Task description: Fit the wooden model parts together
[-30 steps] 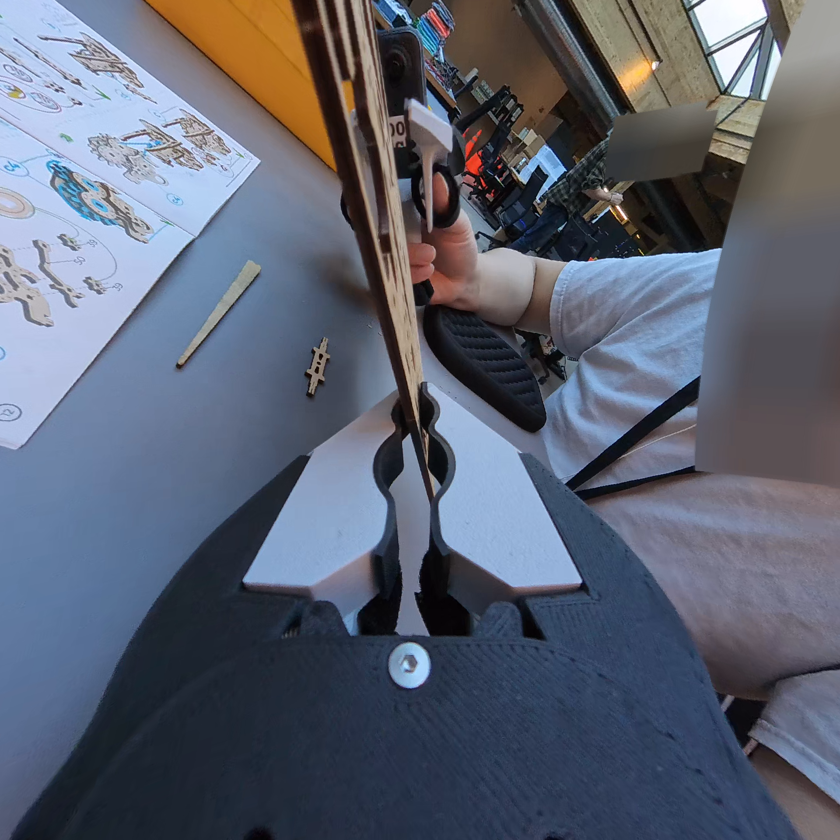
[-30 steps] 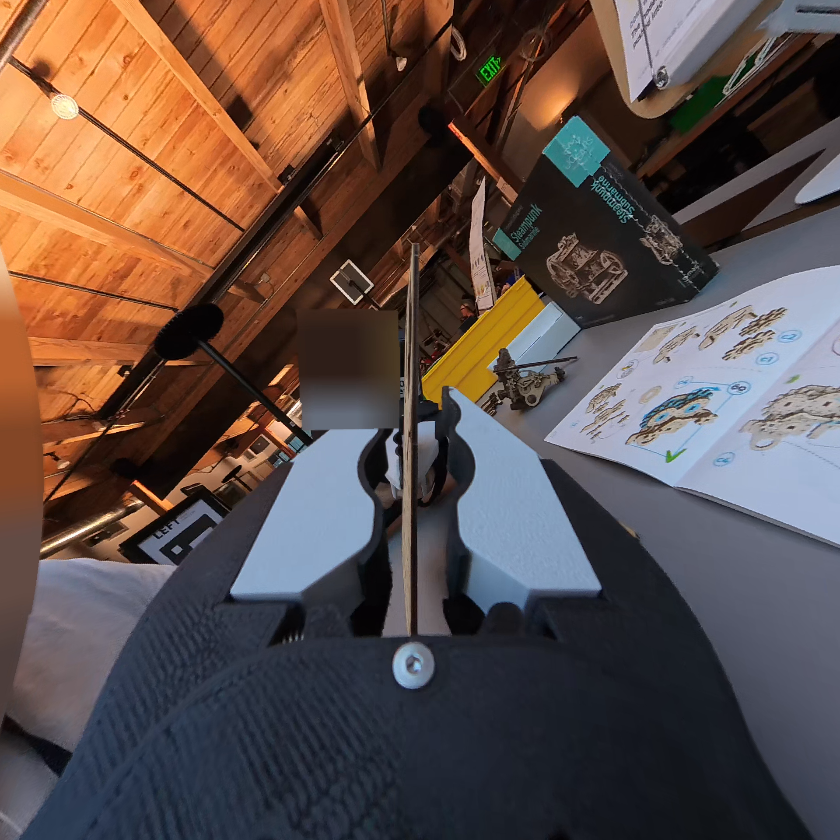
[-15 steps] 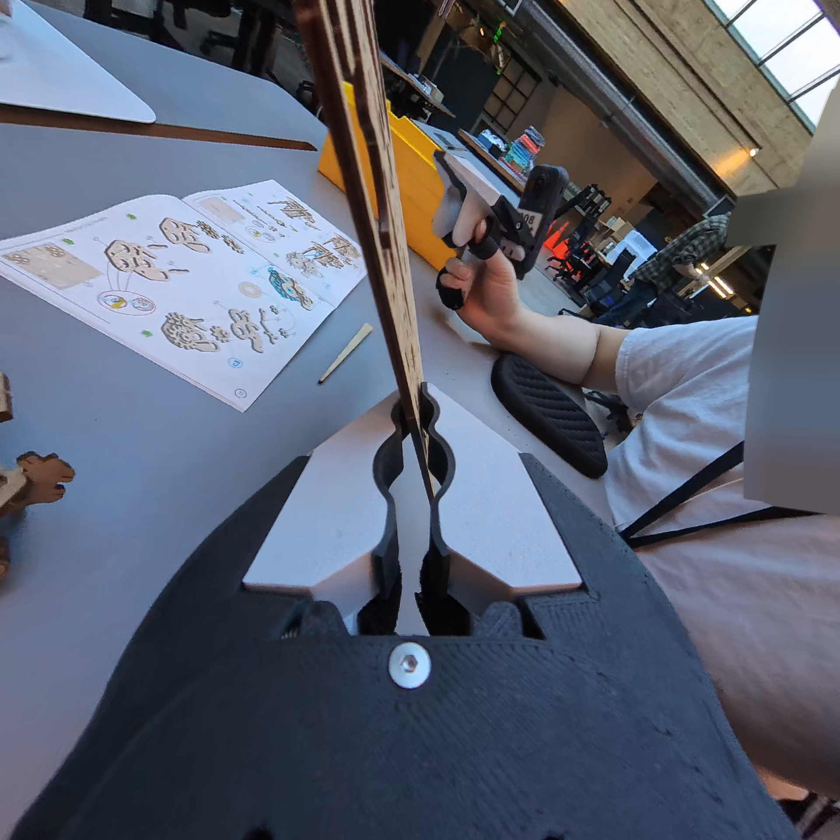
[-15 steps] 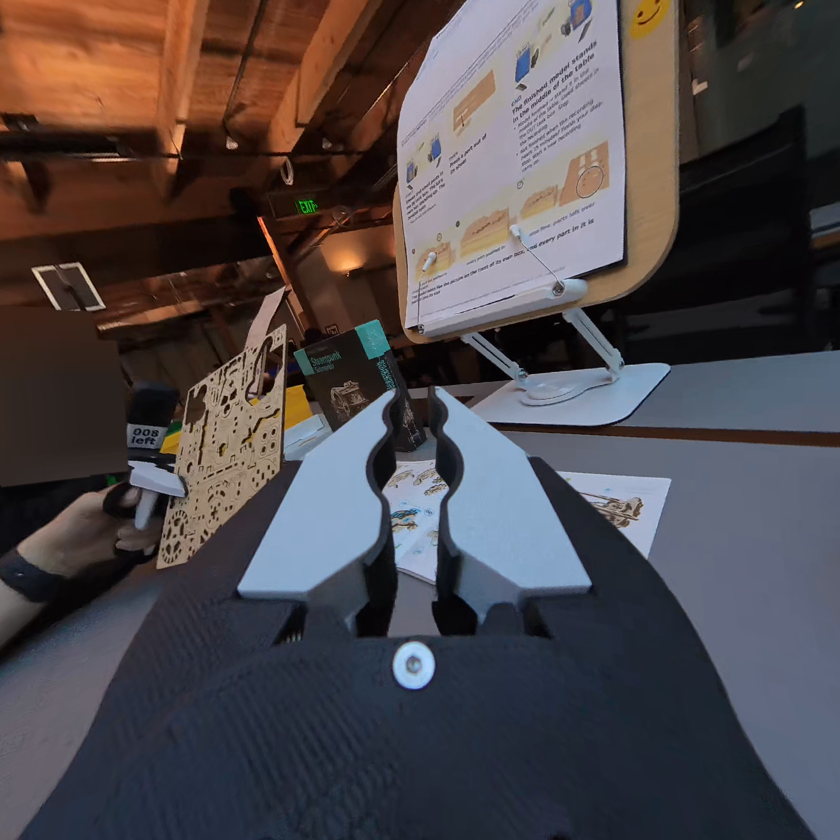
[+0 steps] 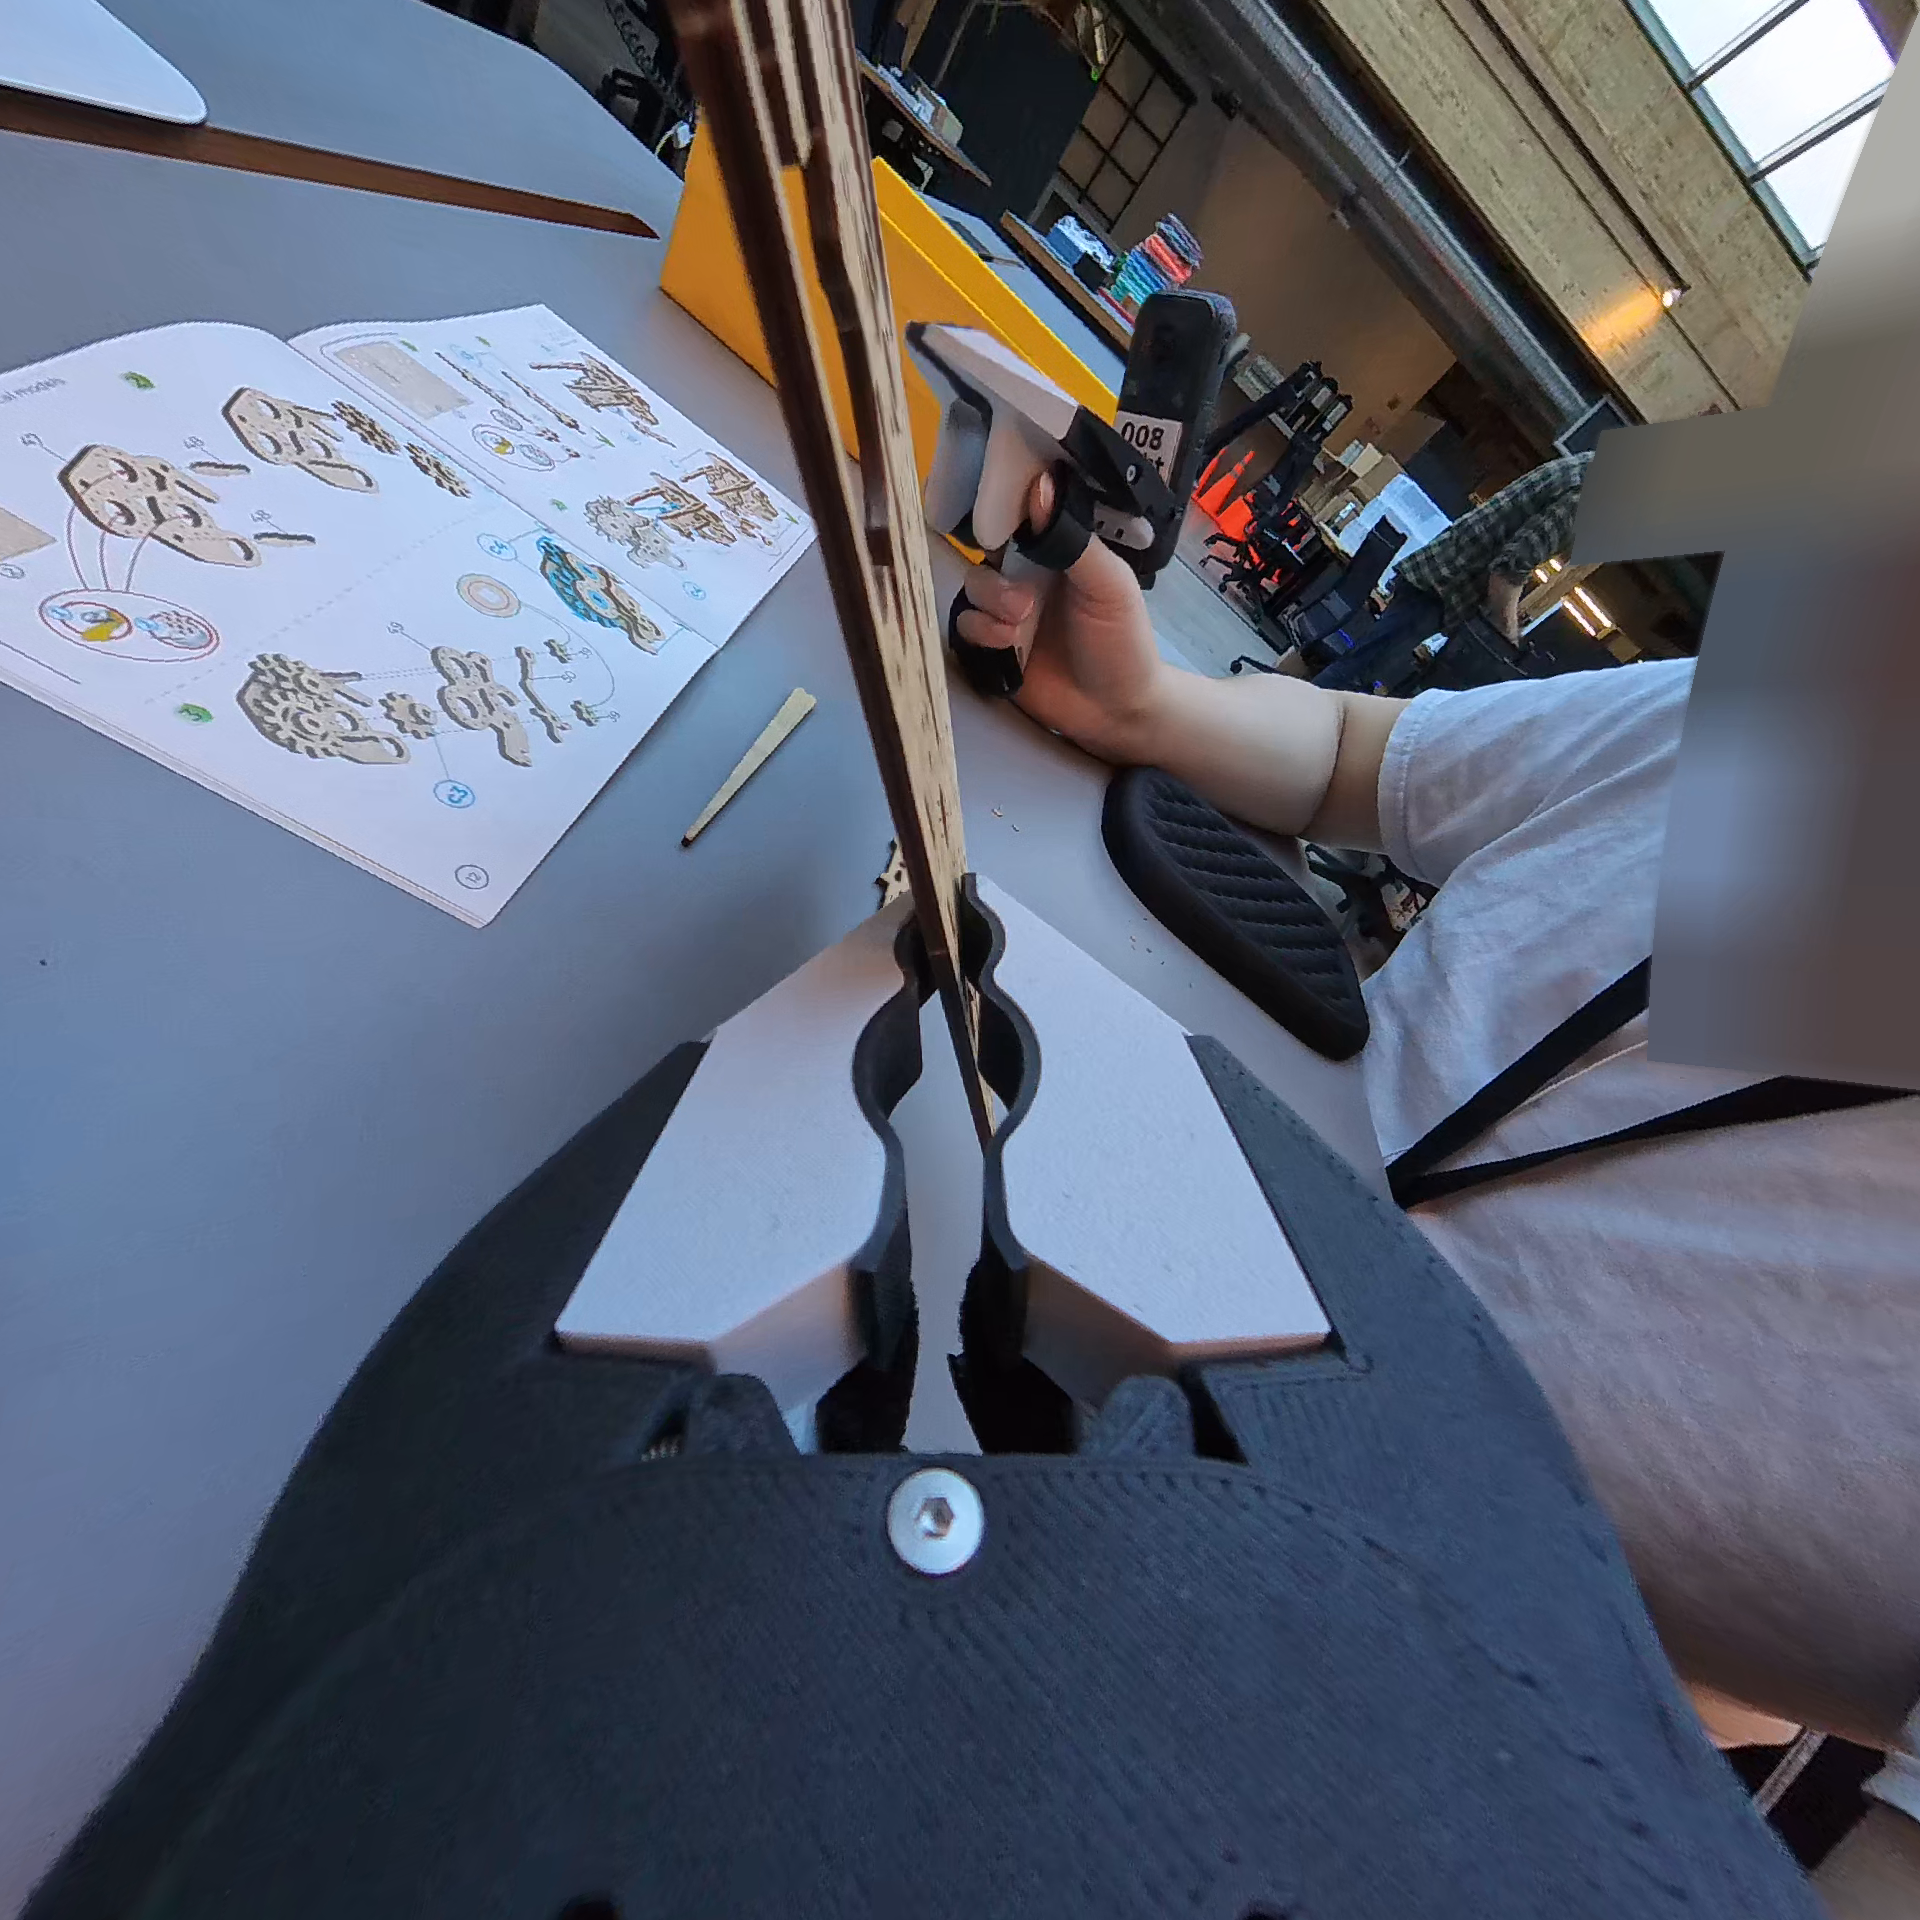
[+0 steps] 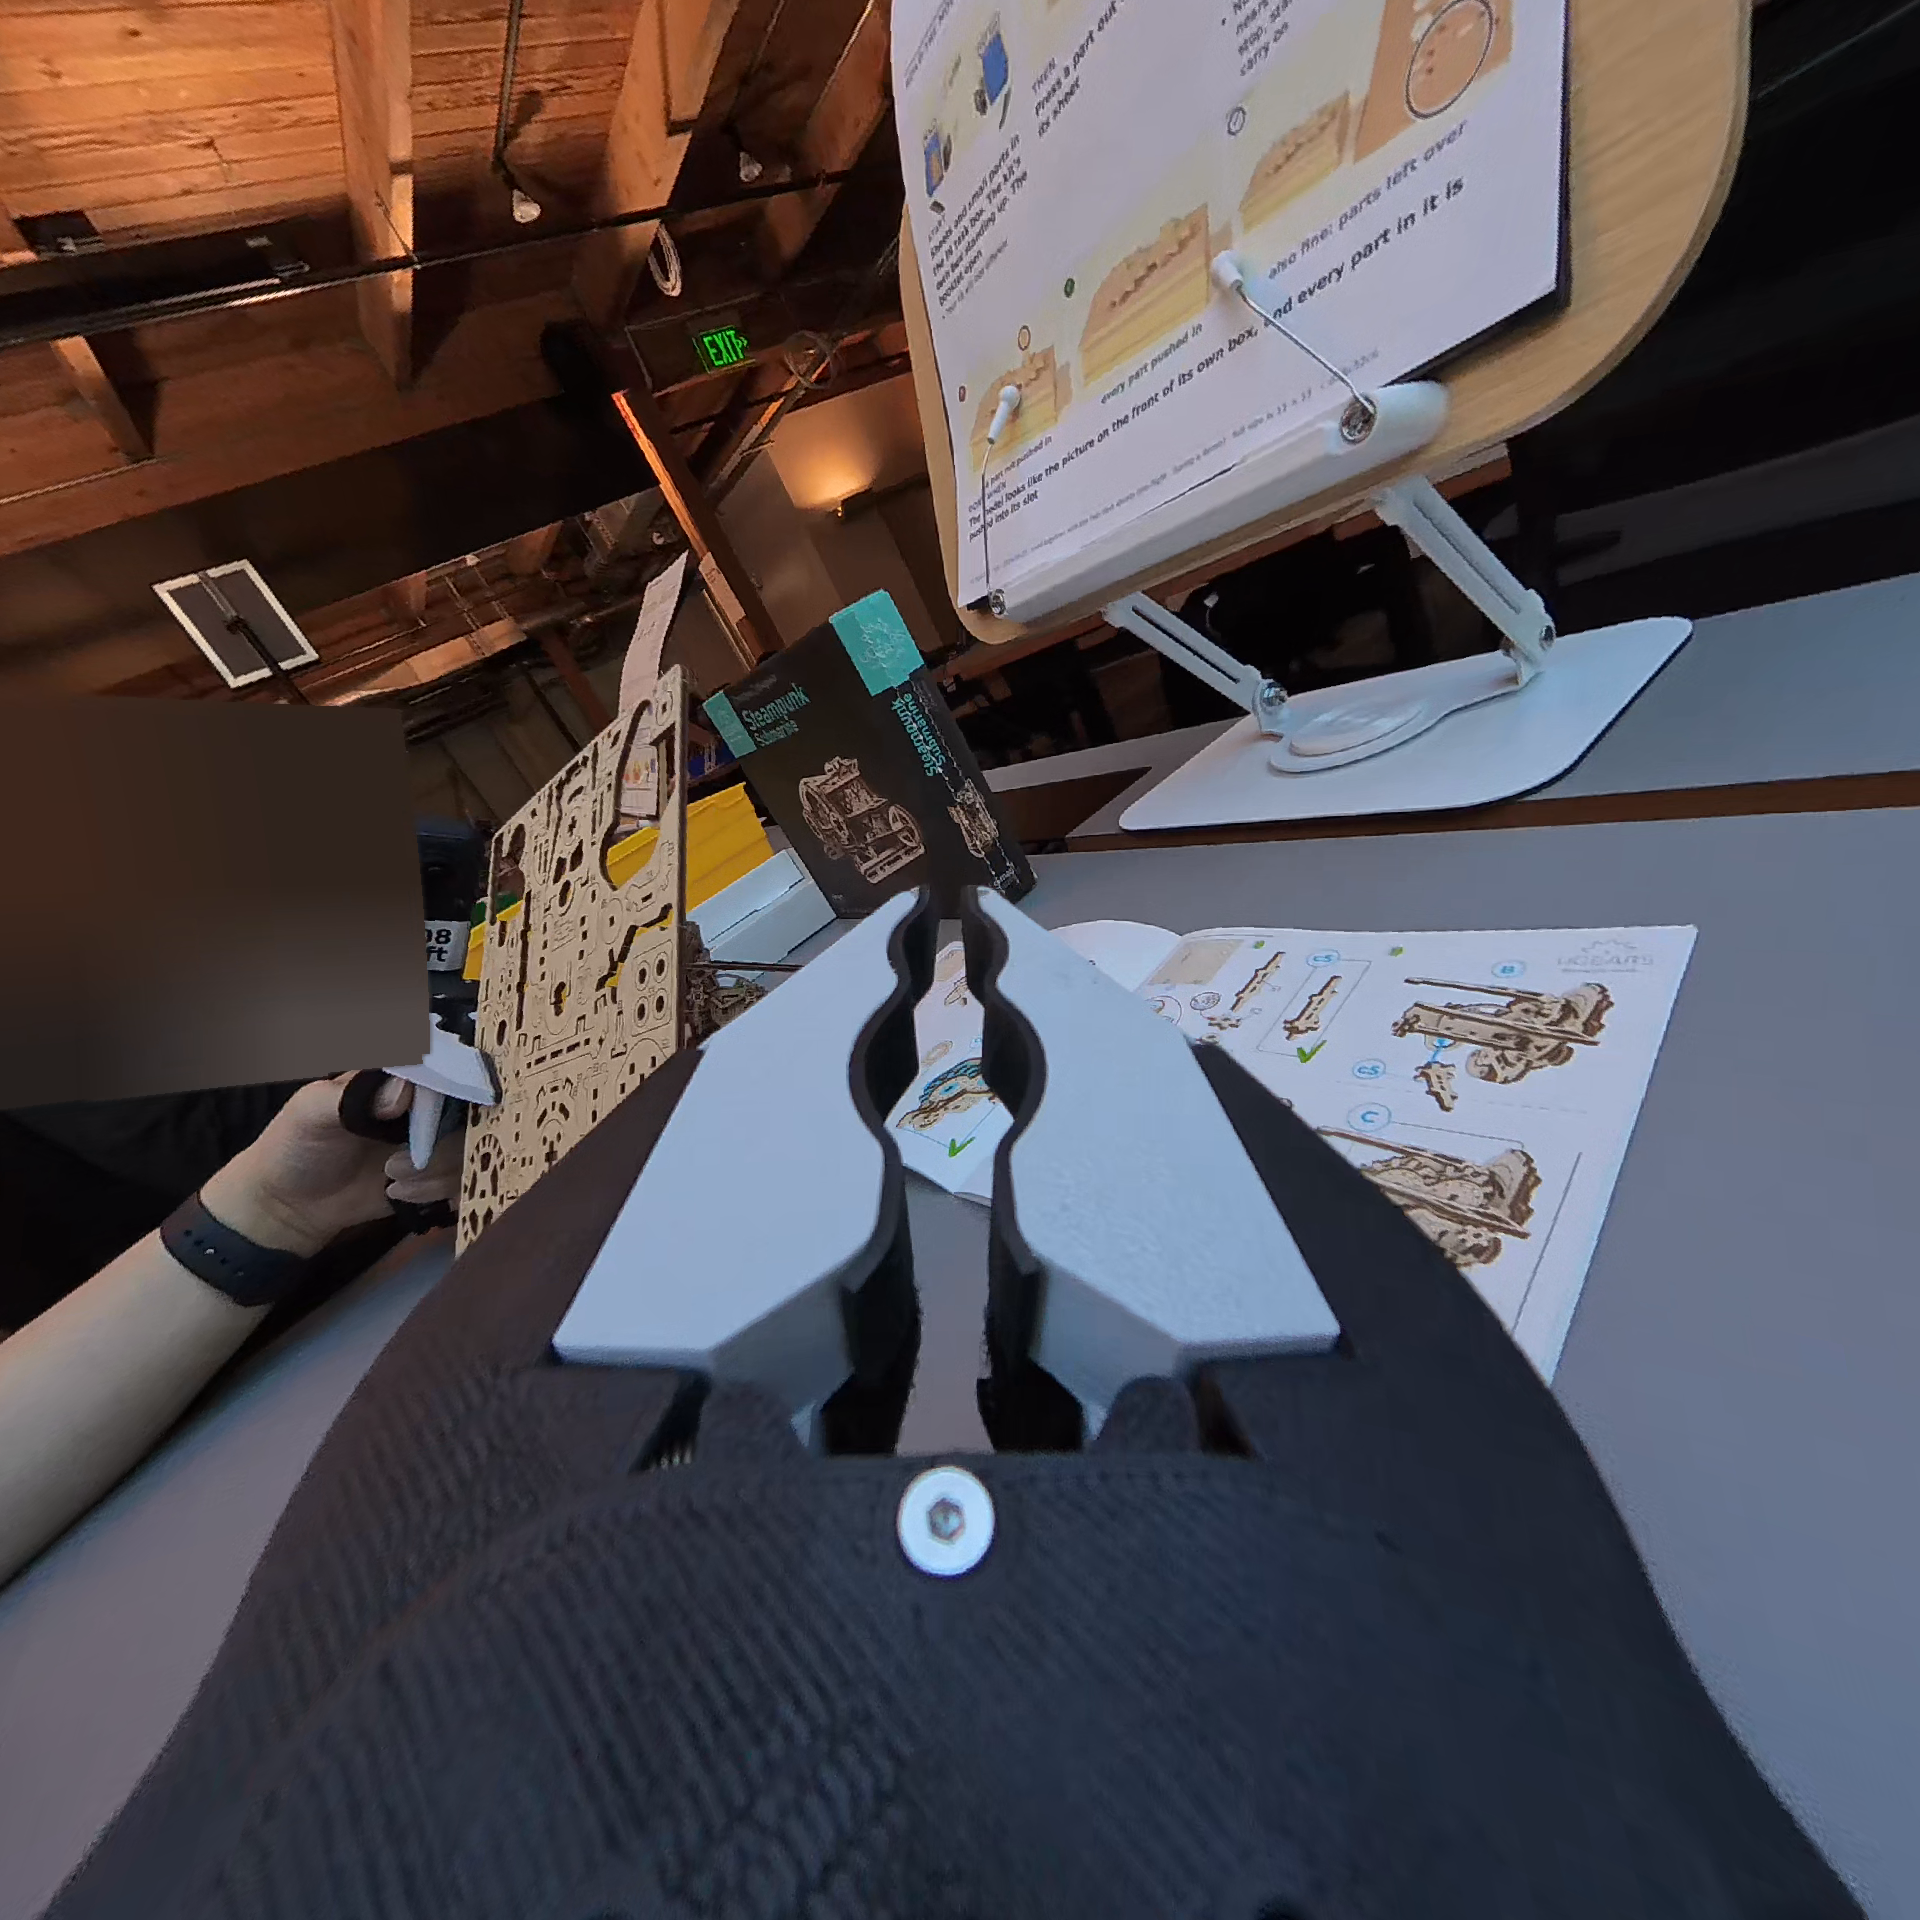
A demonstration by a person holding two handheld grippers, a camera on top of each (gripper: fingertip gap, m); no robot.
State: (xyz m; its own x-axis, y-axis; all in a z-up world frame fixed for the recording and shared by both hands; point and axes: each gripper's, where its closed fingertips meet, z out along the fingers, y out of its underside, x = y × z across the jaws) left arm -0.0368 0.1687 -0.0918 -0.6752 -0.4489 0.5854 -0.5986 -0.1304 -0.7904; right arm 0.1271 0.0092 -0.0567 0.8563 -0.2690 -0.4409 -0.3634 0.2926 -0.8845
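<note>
My left gripper is shut on the bottom edge of a laser-cut wooden parts sheet, which stands upright and edge-on above the grey table. The sheet's face shows in the right wrist view, with the left gripper at its lower left. My right gripper is empty, its jaws drawn together to a thin slit, aimed over the open instruction booklet. It also shows in the left wrist view, right of the sheet and apart from it. A small wooden part lies half hidden behind the sheet.
The booklet lies left of the sheet, with a thin wooden stick beside it. A yellow bin, a dark kit box and a document stand are at the back. A black oval pad lies by the person's forearm. The grippers' ends are close to 25 cm from one another.
My right gripper let go of the sheet and swung away to the right; its jaws have since narrowed. My left gripper kept the sheet and turned with it toward the booklet.
</note>
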